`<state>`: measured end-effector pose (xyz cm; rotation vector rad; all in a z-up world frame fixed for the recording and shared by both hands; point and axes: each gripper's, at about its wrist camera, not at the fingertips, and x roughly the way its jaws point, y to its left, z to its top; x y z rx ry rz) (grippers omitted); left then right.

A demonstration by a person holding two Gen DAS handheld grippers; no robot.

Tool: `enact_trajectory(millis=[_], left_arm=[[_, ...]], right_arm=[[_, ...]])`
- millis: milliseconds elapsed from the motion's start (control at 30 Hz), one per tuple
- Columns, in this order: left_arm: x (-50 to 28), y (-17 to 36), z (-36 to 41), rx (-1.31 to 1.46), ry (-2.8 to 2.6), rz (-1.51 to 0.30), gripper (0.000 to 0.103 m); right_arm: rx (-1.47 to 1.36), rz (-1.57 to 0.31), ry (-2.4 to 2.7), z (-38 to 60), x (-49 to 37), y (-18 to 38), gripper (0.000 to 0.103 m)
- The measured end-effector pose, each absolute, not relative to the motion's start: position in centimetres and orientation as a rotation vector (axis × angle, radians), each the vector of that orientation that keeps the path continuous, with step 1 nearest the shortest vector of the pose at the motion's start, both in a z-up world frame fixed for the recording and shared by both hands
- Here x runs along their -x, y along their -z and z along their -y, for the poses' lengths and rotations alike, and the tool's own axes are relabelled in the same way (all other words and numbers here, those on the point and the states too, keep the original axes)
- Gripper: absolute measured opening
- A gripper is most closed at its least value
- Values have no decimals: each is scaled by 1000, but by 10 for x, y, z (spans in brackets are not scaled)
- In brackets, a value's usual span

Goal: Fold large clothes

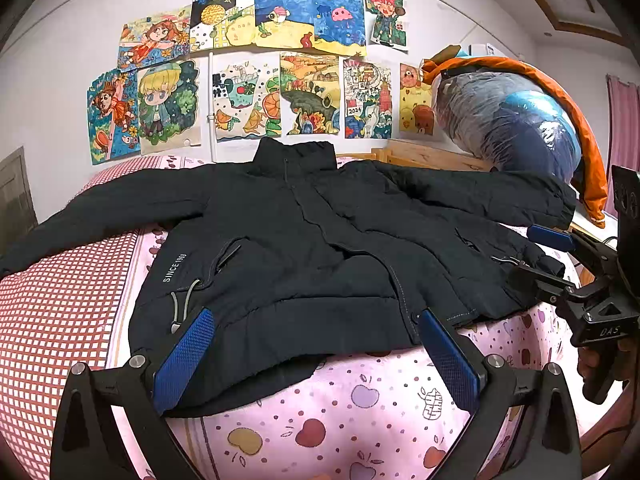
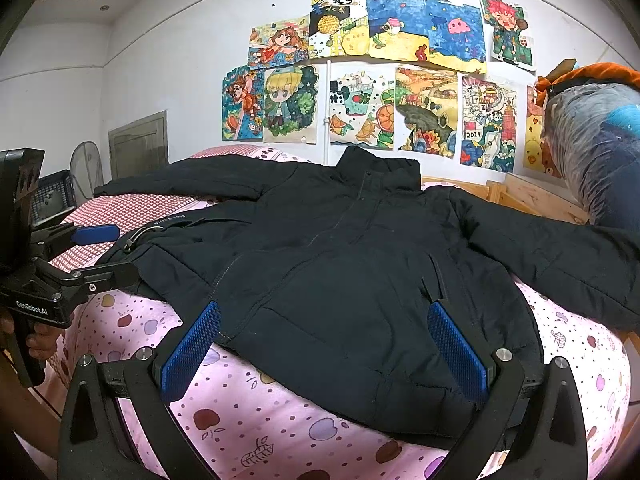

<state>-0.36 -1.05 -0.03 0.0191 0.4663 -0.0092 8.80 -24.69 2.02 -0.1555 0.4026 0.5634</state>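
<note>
From the left wrist view, a big black jacket [image 1: 304, 248] lies flat and face up on a bed [image 1: 360, 400] with a pink sheet full of little apples. Beside it on the left is a red and white checked cover [image 1: 52, 320]. The jacket's sleeves are spread out to both sides. The left gripper [image 1: 316, 352] has its blue fingers [image 1: 184, 360] wide apart, at the bottom hem of the jacket, holding nothing. The right gripper [image 1: 532, 256] shows at the right edge, by the jacket's other corner; I cannot tell from here if it is open. Behind the bed is a white wall with many bright drawings [image 1: 260, 76] (cartoon kids, fish, turtles), and a big clear bag [image 1: 508, 132] stuffed with bedding. From the right wrist view, the same jacket [image 2: 360, 264] fills the bed [image 2: 260, 420]. The right gripper [image 2: 326, 344] has its fingers [image 2: 192, 348] wide apart over the hem, empty. The left gripper [image 2: 104, 252] is at the left. A fan [image 2: 86, 172] stands by a door [image 2: 140, 144].
</note>
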Motion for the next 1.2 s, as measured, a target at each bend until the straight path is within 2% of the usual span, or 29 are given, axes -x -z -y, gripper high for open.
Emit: enact_trajectory(millis=[1200], left_arm=[[3,0,6,-17,10,-469,103]], right_arm=[[152,-413,-564,249,-90,-20,102]])
